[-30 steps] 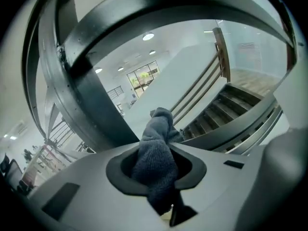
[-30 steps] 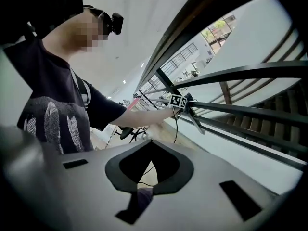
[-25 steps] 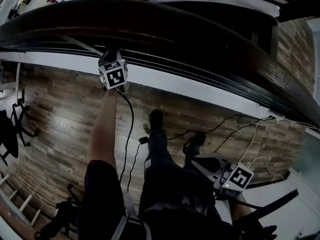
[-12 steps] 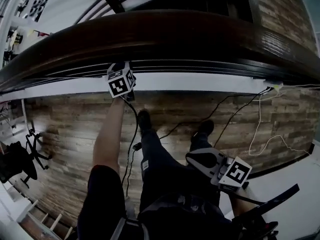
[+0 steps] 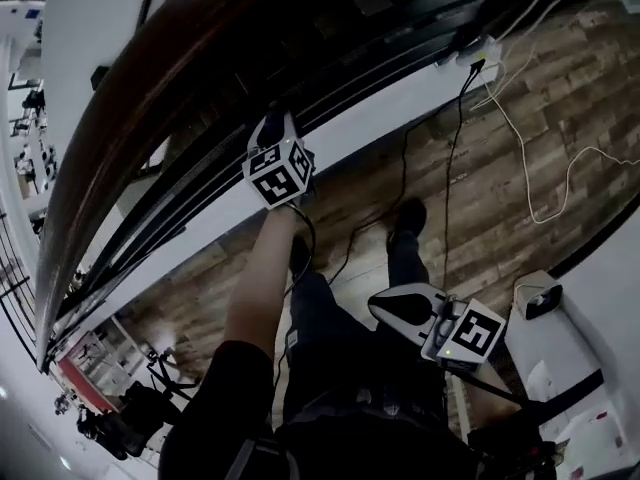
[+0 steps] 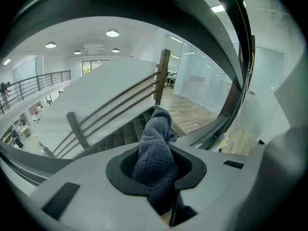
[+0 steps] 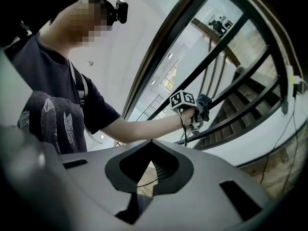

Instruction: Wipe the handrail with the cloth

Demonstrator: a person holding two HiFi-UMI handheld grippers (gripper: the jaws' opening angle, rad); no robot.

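The dark wooden handrail [image 5: 150, 98] runs diagonally across the head view, with black metal bars [image 5: 330, 93] below it. My left gripper [image 5: 274, 128] is raised to those bars, just under the rail, shut on a grey-blue cloth [image 6: 156, 153]. In the left gripper view the cloth sticks out beyond the left gripper [image 6: 163, 196], and the rail's underside [image 6: 202, 37] arcs overhead. The right gripper view shows the left gripper [image 7: 195, 110] and the cloth [image 7: 204, 104] against a bar. My right gripper [image 5: 385, 306] hangs low by the person's waist, shut and holding nothing [image 7: 139, 196].
A white power strip [image 5: 480, 53] and loose cables [image 5: 450, 168] lie on the wooden floor past the person's feet. A white cabinet [image 5: 560, 353] stands at lower right. Stairs [image 6: 120, 134] descend beyond the railing. A dark chair [image 5: 130, 418] is at lower left.
The head view has swung, so the handrail now runs diagonally instead of level. The left gripper stays up at the railing with the cloth. The right gripper has stayed low.
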